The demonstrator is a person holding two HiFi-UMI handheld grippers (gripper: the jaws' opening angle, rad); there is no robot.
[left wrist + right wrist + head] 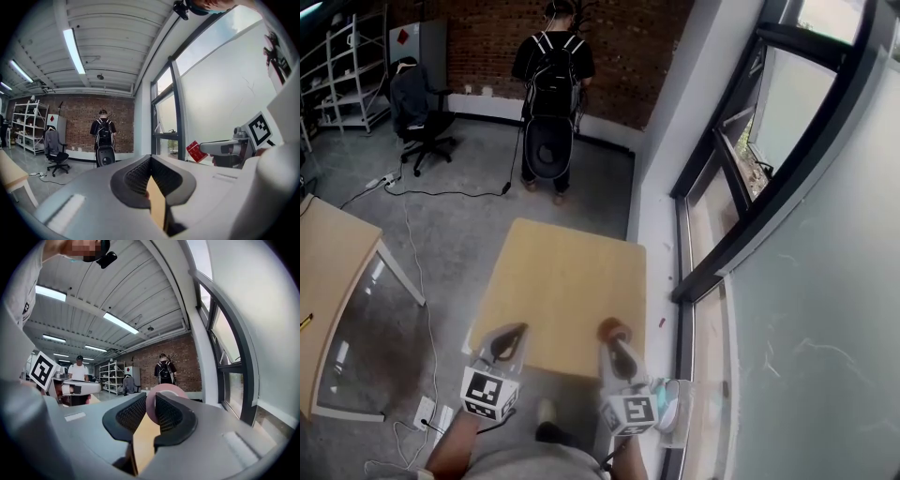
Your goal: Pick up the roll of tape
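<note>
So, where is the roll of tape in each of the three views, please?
Head view: roll of tape low centre, in the right tongs.
Left gripper view: probably the red piece right of centre, at that tool's tip.
Right gripper view: centre, pinched between the tongs.
Shared landmark: the person with a backpack.

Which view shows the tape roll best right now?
Right gripper view. The tape roll is clamped between the right gripper's pads, close and centred, with its round face clear above them. Head view shows it only as a small brownish blob at that gripper's tip. Left gripper view apparently catches it as a small, distant red patch.
</note>
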